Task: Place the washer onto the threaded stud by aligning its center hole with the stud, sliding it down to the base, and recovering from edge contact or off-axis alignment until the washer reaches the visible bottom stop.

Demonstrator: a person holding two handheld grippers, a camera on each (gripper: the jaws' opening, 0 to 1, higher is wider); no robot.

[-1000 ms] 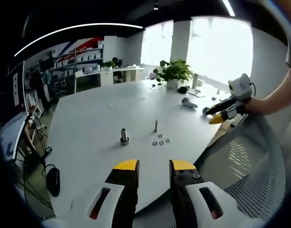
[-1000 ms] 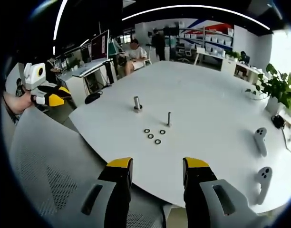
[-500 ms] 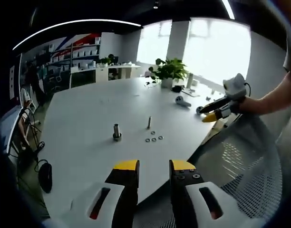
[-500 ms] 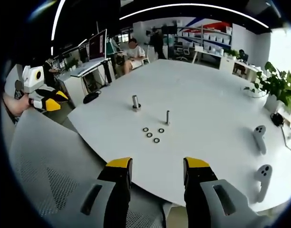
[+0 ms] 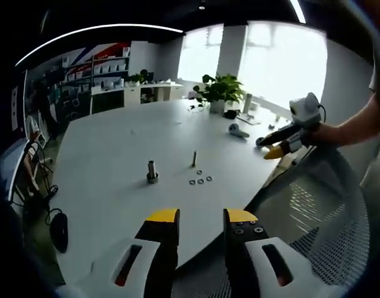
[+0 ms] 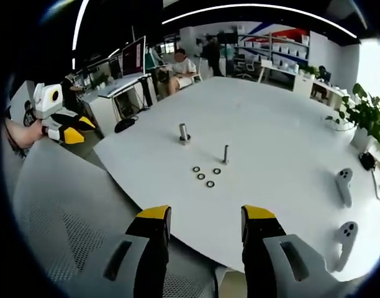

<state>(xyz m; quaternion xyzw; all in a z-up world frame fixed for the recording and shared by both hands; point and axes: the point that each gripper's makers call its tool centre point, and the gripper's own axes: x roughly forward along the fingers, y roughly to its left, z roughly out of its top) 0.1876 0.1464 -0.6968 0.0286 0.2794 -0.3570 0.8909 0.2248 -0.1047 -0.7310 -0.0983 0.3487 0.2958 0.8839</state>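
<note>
Big white table [image 6: 283,136], taken as the landmark for all the rest. Mesh chair back [image 6: 59,211] at its near edge, under both grippers. Potted plant [image 5: 218,91] at the far side of the table, two white handheld controllers [image 6: 344,186] off toward the right gripper's flank.

Right gripper [image 6: 199,218] held off the table's near edge, well apart from the parts, jaws parted with nothing between. Left gripper [image 5: 199,215] likewise back from the edge, jaws a little apart and empty.

Near the table's middle: short thick cylinder [image 6: 184,133] standing upright on a collar, then thin threaded stud [image 6: 225,154] upright just beside it. Four washers [image 6: 206,176] lying flat on the table just in front of the stud, none yet on it.

Likely trouble ahead: flat, thin washers hard to pinch off a smooth top, so prone to skating away or dragging a neighbour along, being so close together. Tilted grip then catching the hole's edge on the threads and jamming short of the base. Careless reach liable to knock the slender stud over.
</note>
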